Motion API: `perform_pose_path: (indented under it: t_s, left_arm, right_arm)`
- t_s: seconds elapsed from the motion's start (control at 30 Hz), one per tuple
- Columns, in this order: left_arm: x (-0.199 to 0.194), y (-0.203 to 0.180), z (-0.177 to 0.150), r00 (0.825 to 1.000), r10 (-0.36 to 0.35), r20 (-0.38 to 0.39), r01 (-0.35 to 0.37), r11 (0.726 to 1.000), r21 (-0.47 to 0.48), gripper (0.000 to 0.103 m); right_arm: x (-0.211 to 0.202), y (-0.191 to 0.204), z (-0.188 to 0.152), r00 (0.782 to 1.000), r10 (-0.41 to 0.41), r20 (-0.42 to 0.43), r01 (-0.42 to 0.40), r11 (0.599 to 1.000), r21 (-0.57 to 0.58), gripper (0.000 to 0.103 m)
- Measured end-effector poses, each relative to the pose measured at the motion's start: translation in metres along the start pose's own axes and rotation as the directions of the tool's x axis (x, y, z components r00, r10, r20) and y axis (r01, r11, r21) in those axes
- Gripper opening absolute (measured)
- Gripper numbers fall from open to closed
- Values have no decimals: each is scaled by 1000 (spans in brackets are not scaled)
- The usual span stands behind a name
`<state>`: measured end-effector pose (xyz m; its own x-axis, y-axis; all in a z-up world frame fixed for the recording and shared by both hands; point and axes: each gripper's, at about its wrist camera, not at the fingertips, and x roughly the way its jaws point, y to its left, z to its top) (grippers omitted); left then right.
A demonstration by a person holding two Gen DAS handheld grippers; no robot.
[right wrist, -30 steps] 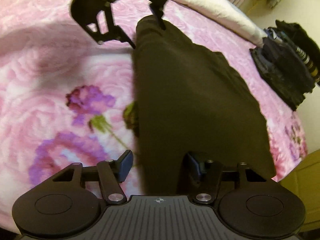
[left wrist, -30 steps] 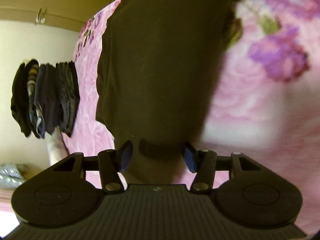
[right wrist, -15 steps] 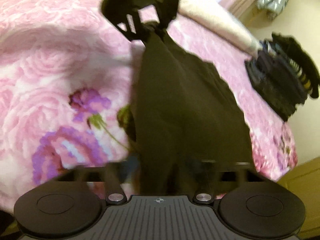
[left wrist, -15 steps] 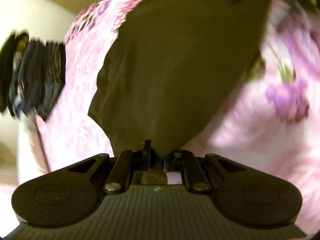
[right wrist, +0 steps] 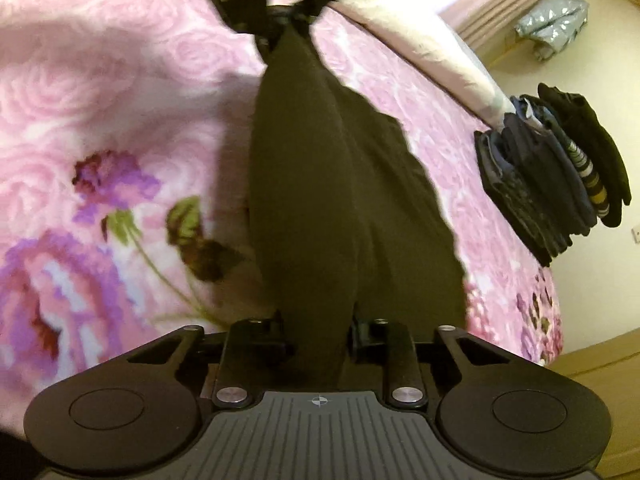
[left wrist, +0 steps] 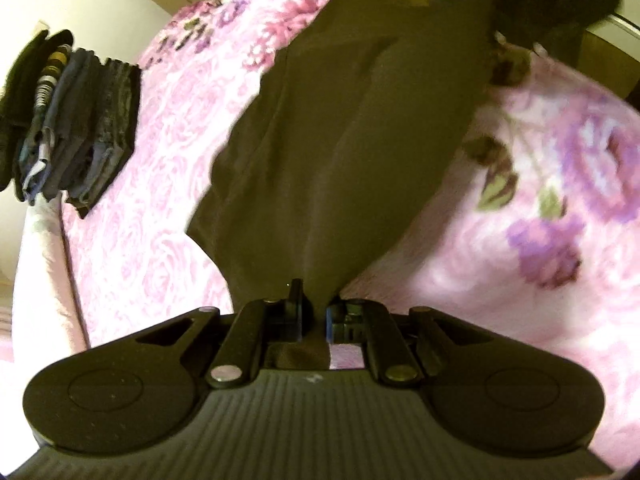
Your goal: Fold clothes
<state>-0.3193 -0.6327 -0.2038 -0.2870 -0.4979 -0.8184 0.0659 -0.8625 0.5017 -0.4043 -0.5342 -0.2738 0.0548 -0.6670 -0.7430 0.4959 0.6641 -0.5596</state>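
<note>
Where both grippers pinch, dark cloth (left wrist: pixel 344 152) bunches.

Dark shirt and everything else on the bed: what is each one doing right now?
Dark garment: pinched at both ends, stretched between the tools, bunched into folds.
Left tool: shut on the garment.
Right tool: shut on the garment.
Stack of clothes: folded, piled on the bed's far side.
Pink floral blanket: spread over the bed.
</note>
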Motion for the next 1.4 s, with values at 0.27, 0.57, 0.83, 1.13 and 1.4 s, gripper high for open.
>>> perform_pose_path:
  t_s: [0.27,0.57,0.83,1.13,1.4]
  left_arm:
    - [-63,44,-2,996,60,-63,-76,954,-291,7]
    - [-147,81,18,925,253,-284,-365,804,-470,7]
    - [-69,-51,89,948,25,-316,-233,731,-641,7]
    - [-20,-119,126,932,26,-361,-278,689,-670,6]
    - [-11,-145,148,919,80,-386,-342,649,-680,6]
  right_arm:
    - [-44,-106,40,981,103,163,-72,980,-186,19]
    - [-37,-196,97,833,238,500,11,896,-445,19]
    - [21,-163,17,816,439,375,-144,784,-604,19]
    - [46,-116,-73,891,409,195,-191,729,-657,19]
    - [42,-116,-81,921,342,184,-138,732,-668,13]
